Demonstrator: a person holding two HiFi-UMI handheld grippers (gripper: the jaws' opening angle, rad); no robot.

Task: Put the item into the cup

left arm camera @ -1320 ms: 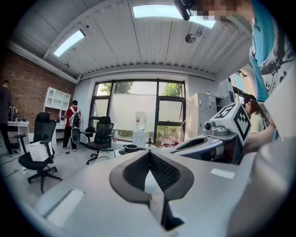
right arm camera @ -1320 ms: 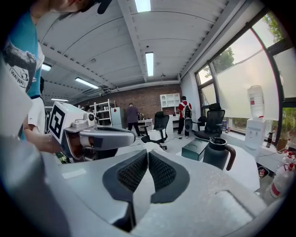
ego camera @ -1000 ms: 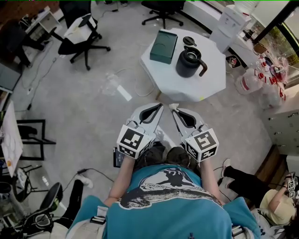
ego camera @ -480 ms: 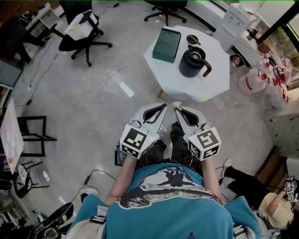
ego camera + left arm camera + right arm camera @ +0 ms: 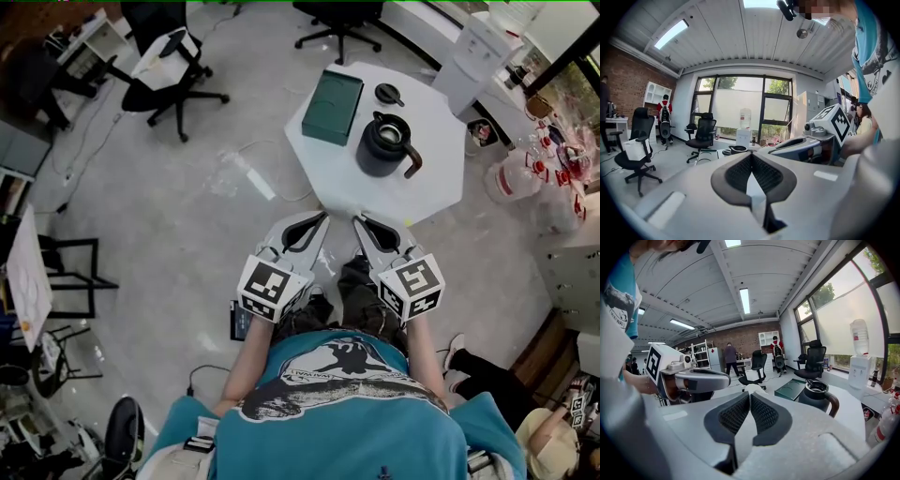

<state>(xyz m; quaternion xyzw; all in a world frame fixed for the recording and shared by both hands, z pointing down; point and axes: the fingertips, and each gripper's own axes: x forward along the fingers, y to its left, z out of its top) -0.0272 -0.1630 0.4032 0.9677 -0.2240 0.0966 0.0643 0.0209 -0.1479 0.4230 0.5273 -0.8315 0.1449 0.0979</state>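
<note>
A black cup [image 5: 384,145] with a brown handle stands open-topped on a white octagonal table [image 5: 422,183]; it also shows in the right gripper view as the cup [image 5: 816,397] and small in the left gripper view [image 5: 737,149]. A small black lid [image 5: 387,93] lies behind it, and a dark green box [image 5: 332,94] lies to its left. My left gripper [image 5: 323,216] and right gripper [image 5: 356,218] are held side by side just short of the table's near edge. Both are shut with nothing between the jaws [image 5: 751,154] [image 5: 749,394].
Office chairs [image 5: 173,66] [image 5: 342,19] stand on the grey floor to the left and behind the table. A water dispenser [image 5: 483,47] and water bottles [image 5: 511,164] are at the right. A seated person [image 5: 544,422] is at the lower right.
The table with the cup and box has come nearer to me and the grippers. Both grippers stay shut and side by side.
</note>
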